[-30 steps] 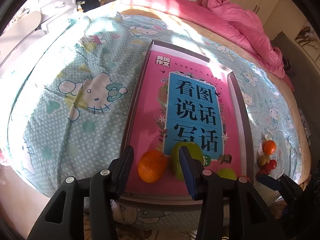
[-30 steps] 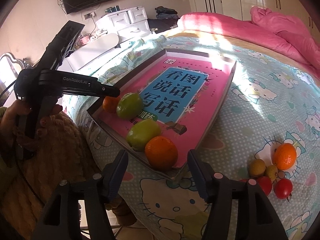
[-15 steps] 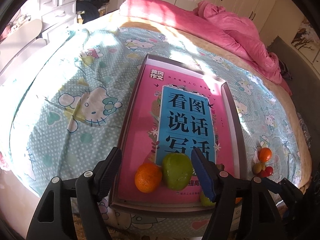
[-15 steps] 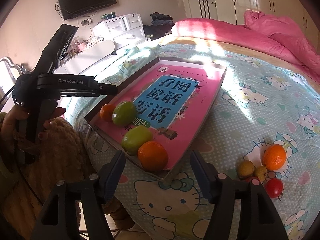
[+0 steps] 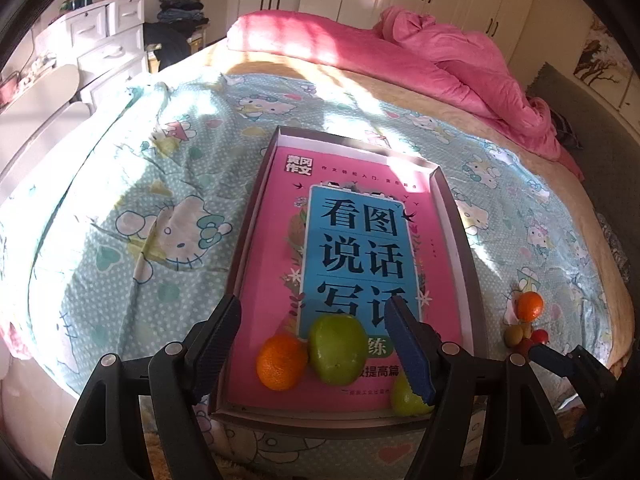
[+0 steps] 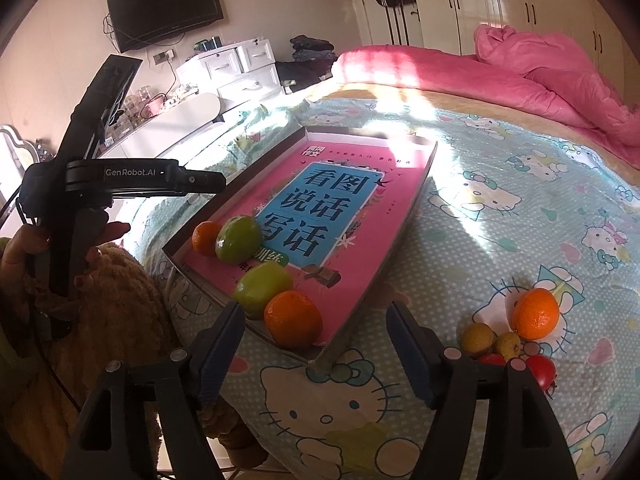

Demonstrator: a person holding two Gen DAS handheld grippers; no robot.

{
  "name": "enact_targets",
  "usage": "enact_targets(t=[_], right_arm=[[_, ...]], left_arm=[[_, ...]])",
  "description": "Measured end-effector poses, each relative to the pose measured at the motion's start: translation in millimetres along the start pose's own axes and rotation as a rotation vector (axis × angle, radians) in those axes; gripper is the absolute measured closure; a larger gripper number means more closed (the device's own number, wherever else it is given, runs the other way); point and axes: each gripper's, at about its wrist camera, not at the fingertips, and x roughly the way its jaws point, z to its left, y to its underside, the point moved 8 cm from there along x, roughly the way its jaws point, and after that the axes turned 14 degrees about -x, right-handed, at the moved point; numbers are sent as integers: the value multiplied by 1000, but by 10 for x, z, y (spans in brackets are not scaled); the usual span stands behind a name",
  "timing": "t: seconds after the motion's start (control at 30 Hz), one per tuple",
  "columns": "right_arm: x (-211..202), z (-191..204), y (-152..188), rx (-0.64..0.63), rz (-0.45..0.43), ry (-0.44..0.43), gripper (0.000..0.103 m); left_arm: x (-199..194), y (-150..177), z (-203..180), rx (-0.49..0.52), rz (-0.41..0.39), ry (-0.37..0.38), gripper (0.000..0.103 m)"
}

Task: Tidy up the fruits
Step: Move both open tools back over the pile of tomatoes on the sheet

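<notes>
On the tray point(image 5: 460, 236), in the left wrist view, we see one orange point(image 5: 281, 361) and one green fruit point(image 5: 338, 349) touching each other at the near end, with a second green fruit point(image 5: 404, 398) partly hidden at the near right corner. Our left gripper point(image 5: 316, 344) has just been opening and has drawn back; its jaws now stand wide and hold nothing, so we judge the first green fruit delivered. Beyond the tray's right wall, on the bedspread point(image 5: 132, 184), lies a loose cluster.

From the right wrist view, the tray point(image 6: 400, 248) holds two oranges and two green fruits. Our right gripper point(image 6: 316, 344) has also just been opening; it is empty, near the released orange point(image 6: 293, 319). Right of the tray we count one orange point(image 6: 536, 313), two yellowish fruits point(image 6: 478, 339) and two red fruits point(image 6: 542, 370) remaining.
</notes>
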Motion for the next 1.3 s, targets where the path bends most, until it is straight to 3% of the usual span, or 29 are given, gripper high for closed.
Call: enact_targets(t=[0.67,1.07,1.3], right_arm=[[-351,-279,-66,36,-71,83,25],[-720,-621,-111,38,-112,219,25],[-959,-901,-68,111,-140,261,25]], left_arm=[[-390,123,-661,49,-18,117,27],[-561,259,-1046,128,-20,161,27],[-606,391,-1221,175,-13,183,27]])
